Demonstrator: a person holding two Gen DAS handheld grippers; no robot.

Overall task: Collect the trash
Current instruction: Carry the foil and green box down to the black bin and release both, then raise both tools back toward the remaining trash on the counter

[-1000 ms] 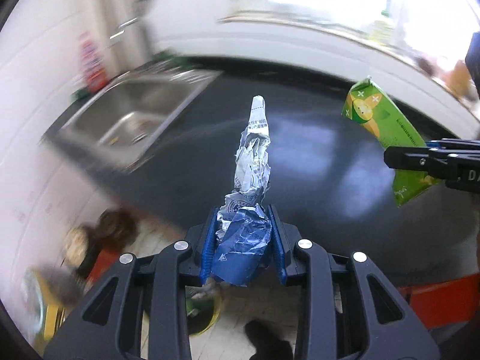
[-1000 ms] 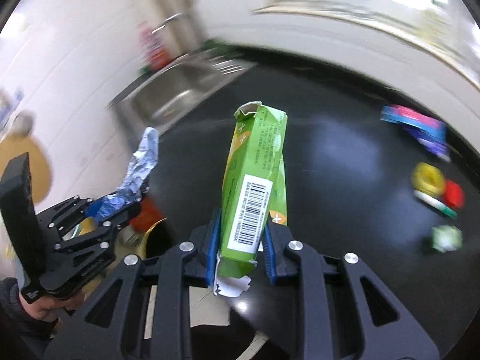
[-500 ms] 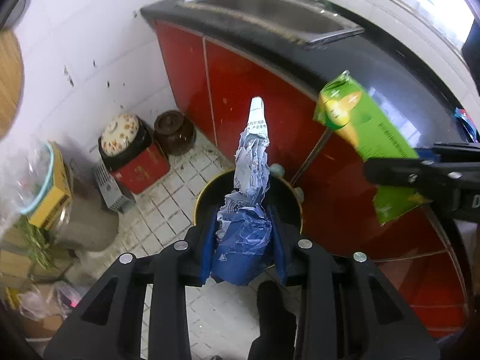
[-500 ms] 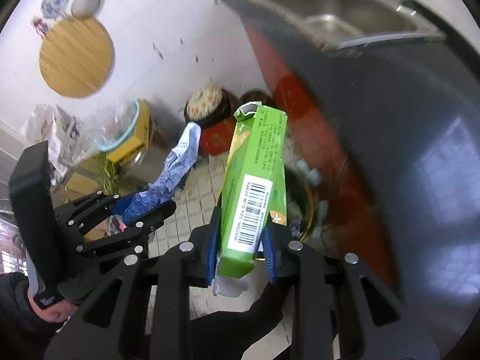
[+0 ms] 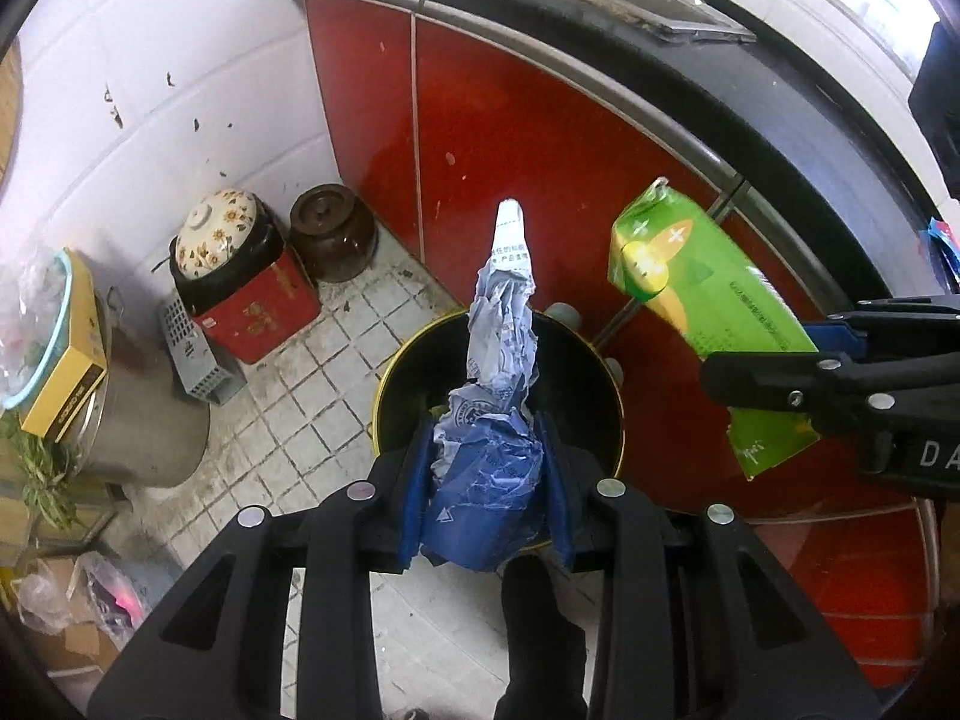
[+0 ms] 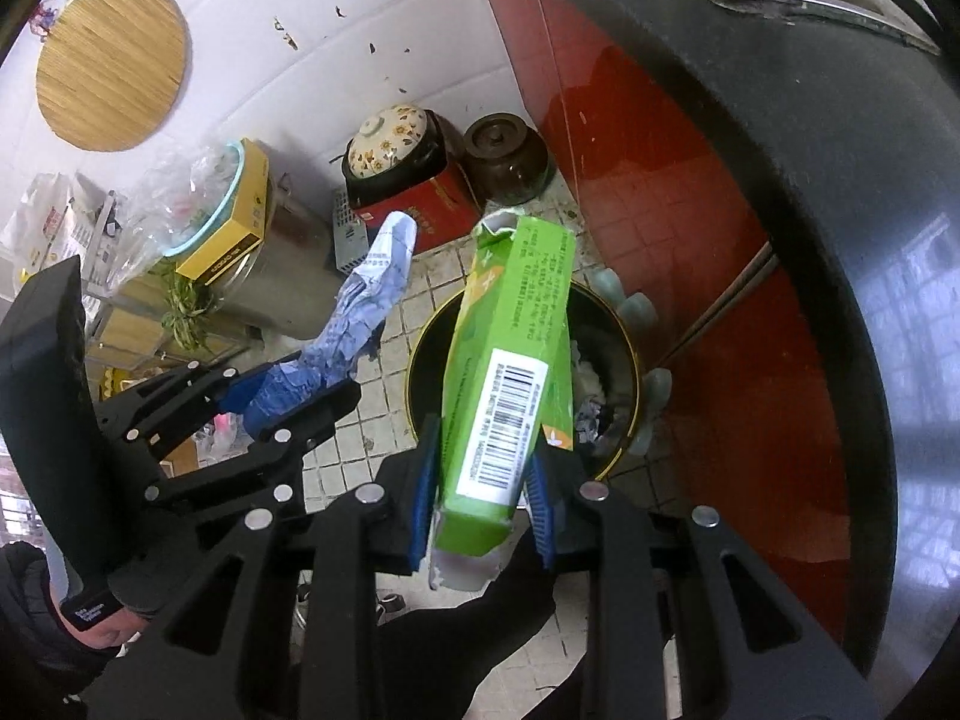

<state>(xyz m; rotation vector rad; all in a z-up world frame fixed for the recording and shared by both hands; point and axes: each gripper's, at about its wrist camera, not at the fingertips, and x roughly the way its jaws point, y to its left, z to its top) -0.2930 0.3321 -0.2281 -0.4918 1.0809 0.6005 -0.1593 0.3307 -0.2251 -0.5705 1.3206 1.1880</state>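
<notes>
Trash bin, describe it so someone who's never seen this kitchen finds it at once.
Start at the red cabinet doors under the dark counter. On the tiled floor at their foot stands the trash bin: round, black inside with a yellow rim, open-topped, unlike the lidded pots nearby.

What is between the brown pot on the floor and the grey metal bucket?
A red box with a flowery-lidded pot on top, plus a grey crate, seen in both wrist views.

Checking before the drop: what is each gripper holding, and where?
Left gripper pinches the crumpled blue wrapper at its lower end; right gripper clamps the green carton near its bottom.
</notes>
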